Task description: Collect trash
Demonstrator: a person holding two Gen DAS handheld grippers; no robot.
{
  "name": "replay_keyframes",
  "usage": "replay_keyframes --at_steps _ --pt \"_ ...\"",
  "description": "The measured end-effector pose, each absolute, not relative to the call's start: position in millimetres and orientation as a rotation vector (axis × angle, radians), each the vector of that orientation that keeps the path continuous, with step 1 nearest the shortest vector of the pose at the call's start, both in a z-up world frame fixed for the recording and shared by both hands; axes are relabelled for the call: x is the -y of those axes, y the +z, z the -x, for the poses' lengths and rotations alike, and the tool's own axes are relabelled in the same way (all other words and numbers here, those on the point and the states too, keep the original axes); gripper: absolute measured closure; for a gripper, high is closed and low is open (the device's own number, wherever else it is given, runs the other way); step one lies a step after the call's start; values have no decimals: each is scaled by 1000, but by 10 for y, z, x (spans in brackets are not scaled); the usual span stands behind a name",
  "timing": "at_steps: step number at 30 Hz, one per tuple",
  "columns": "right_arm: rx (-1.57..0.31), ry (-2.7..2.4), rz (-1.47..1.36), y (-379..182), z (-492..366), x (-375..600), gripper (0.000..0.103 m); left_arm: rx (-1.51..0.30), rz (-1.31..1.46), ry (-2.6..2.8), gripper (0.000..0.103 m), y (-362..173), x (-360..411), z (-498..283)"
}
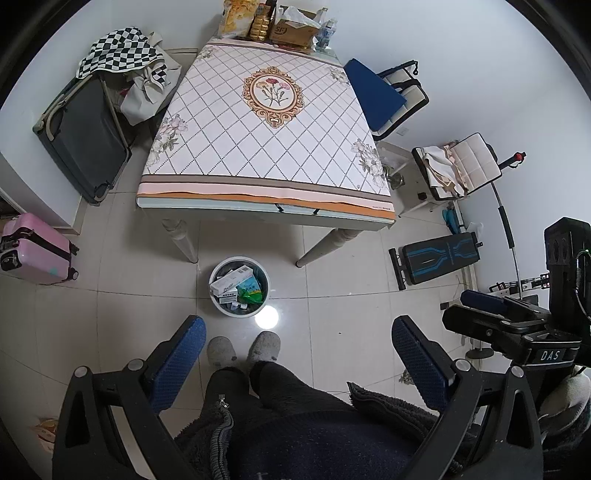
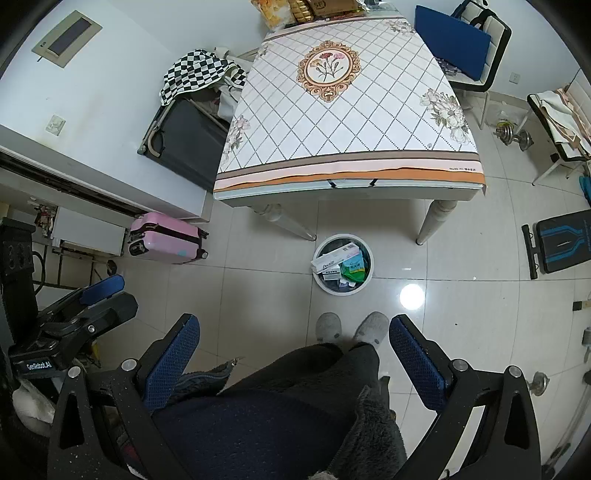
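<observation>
A round white trash bin (image 1: 222,308) stands on the tiled floor in front of the table; it also shows in the right wrist view (image 2: 370,259). It holds white boxes (image 1: 228,281) and a green packet (image 1: 249,291). My left gripper (image 1: 298,325) is open and empty, held high above the floor behind the bin. My right gripper (image 2: 294,323) is open and empty at a similar height. Each gripper shows from the side in the other's view, the right one (image 1: 491,302) and the left one (image 2: 99,288). The table top (image 1: 221,147) with its patterned cloth is bare in the middle.
Snack bags and a cardboard box (image 1: 291,29) sit at the table's far end. A dark open suitcase (image 1: 88,140) and pink suitcase (image 1: 33,251) lie left. Chairs (image 1: 458,162) and a blue-black bench (image 1: 439,254) stand right. The person's slippers (image 1: 264,345) are behind the bin.
</observation>
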State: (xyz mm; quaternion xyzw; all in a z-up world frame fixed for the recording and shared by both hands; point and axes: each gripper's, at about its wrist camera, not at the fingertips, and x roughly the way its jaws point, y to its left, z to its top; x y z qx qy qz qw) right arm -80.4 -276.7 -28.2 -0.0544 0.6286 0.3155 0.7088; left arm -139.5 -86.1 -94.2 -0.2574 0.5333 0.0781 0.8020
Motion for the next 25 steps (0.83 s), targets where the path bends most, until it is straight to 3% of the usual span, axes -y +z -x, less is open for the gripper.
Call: replay_keyframes --at_steps 25 --pt "-1392 707 141 -272 841 2707 0 -1142 546 174 0 -911 849 1389"
